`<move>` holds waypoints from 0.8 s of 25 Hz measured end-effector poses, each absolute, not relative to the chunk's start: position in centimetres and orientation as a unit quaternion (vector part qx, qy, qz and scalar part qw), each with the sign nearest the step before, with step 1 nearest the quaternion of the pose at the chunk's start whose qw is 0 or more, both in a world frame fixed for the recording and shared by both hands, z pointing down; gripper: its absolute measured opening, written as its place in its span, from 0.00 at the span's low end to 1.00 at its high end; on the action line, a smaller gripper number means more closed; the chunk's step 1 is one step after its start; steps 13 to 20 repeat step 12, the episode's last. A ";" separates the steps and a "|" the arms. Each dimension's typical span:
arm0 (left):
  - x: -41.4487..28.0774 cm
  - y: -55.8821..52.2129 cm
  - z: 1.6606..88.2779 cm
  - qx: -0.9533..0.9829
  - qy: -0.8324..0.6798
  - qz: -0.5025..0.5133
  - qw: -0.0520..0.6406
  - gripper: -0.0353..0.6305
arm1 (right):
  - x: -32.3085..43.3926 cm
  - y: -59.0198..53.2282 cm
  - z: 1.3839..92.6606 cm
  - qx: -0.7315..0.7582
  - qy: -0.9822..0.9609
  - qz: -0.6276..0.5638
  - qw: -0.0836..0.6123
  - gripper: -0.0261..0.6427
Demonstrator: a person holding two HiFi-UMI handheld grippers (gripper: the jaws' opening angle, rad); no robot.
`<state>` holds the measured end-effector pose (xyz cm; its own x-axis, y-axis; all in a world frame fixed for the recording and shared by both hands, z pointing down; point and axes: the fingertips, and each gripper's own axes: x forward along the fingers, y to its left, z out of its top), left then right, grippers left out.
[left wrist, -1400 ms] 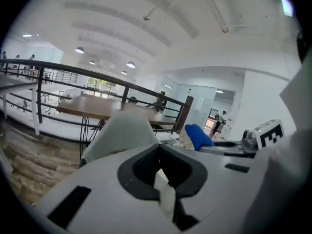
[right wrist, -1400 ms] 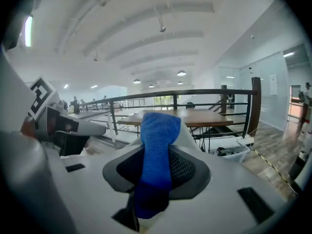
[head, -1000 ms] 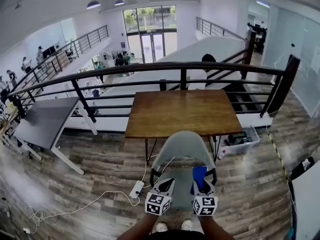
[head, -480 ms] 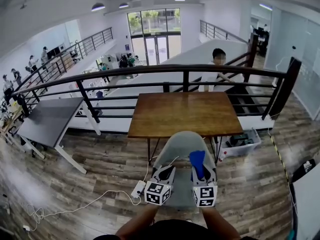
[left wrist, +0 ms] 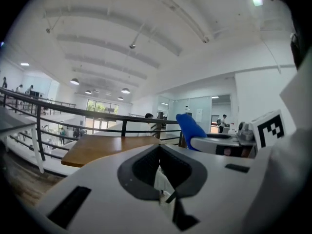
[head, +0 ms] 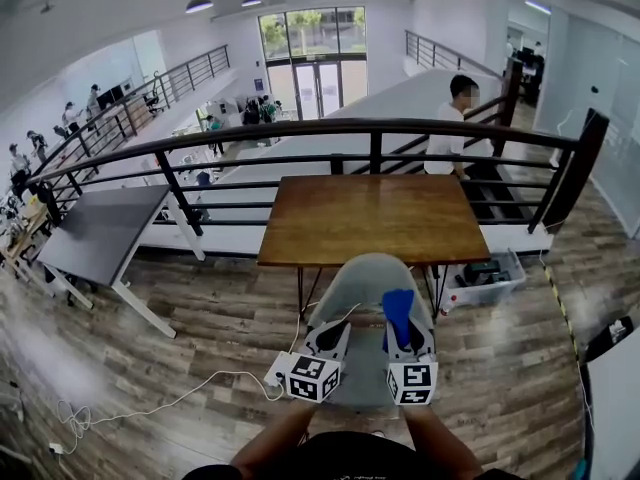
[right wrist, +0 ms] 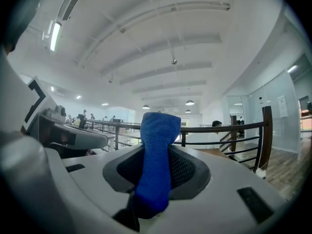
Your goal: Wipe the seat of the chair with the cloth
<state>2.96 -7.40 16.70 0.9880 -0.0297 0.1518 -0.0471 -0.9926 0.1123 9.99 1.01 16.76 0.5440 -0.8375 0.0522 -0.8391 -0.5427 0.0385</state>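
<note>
Plank flooring all round on this mezzanine, a dark railing across the upper half of the head view, and the brown wooden bench dead centre. At its near edge, lower centre of frame, sits the pale grey chair, back towards the bench, seat towards us.

Both tools are over it. The right gripper, just right of centre at the bottom, has its jaws clamped on the blue cloth. The cloth pokes up out of the jaws in a stubby fold rather than hanging down, and the right gripper view shows it pinched deep between them. The left gripper, just beside it on the left, has its jaws together with nothing gripped that I can see in its own view.

Both gripper views look out over the bench and railing towards the ceiling, not down at the seat, so I read this as the approach: cloth in hand, wiping not yet begun.

The next move, I'd say, calls for tipping the right gripper nose-down so the free end of the cloth meets the seat, then pressing lightly and sweeping across. Mind that short tuft: there is little cloth to lay flat, so the jaws themselves may scrape the seat.
</note>
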 end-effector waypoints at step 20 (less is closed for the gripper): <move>3.2 -6.7 16.4 0.996 -0.019 0.082 0.014 0.06 | 10.1 0.7 16.9 0.875 -0.482 0.011 0.038 0.23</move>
